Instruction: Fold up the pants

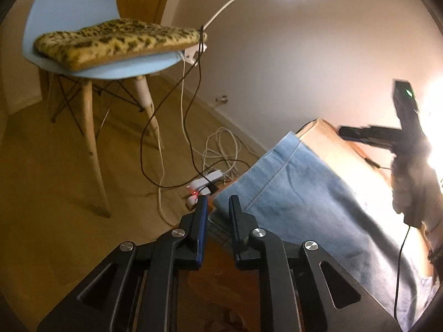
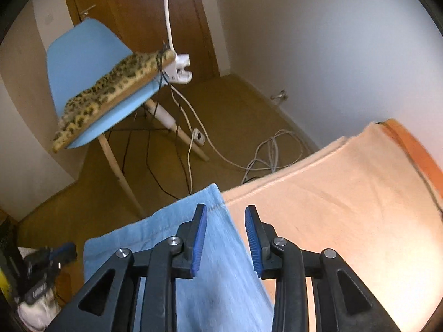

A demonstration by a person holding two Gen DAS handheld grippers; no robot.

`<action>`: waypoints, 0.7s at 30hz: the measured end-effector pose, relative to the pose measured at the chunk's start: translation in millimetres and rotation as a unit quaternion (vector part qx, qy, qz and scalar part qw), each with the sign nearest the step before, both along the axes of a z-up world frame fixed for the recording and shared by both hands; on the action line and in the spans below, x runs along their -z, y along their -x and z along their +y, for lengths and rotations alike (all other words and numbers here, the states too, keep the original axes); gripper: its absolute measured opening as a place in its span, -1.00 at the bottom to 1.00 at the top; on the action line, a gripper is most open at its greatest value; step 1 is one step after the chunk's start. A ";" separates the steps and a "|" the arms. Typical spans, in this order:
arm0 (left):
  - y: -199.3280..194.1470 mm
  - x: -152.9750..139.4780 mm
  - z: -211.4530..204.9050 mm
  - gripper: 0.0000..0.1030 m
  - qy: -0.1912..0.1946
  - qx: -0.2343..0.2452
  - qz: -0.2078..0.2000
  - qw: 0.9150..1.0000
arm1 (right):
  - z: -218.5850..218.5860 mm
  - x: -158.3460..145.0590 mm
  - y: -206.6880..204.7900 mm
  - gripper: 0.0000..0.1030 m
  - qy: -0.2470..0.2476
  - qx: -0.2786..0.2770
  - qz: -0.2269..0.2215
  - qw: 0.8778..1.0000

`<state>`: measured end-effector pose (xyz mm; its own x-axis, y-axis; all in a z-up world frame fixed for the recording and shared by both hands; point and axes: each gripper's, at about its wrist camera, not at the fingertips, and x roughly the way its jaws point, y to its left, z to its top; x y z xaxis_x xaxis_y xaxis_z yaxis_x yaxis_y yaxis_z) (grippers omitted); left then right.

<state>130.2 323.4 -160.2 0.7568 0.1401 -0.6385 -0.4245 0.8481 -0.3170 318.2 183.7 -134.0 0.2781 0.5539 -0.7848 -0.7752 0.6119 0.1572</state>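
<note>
The right gripper (image 2: 225,238) hangs with jaws parted and empty over the pants (image 2: 221,262), which lie on a peach cloth (image 2: 346,207); the left gripper (image 1: 217,221), jaws narrowly apart and holding nothing, sits at their near corner. The pants run lengthwise toward the cloth's far edge, hem overhanging; that overhang could slide the denim floorward among the cables (image 2: 265,152).

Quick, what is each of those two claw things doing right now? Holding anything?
Left gripper: open a little, nothing between its fingers, just beside the jeans.
Right gripper: open, holding nothing, above the jeans' edge.
</note>
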 end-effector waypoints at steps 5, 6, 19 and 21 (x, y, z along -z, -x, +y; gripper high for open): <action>11.1 -25.1 -15.2 -0.74 -0.005 0.033 -0.022 0.999 | -60.8 -40.8 31.5 -0.32 -0.023 0.027 -0.013 0.999; 11.7 -29.2 -19.3 -0.74 -0.003 0.041 -0.026 0.999 | -73.5 -48.1 39.0 -0.30 -0.025 0.032 -0.016 0.999; -12.7 -78.2 -142.9 -0.23 0.024 0.236 -0.072 0.969 | -310.7 -152.0 180.5 0.01 -0.046 0.191 -0.076 0.977; -17.8 -80.8 -165.7 -0.23 0.026 0.265 -0.074 0.961 | -346.1 -161.1 204.9 0.04 -0.040 0.222 -0.087 0.970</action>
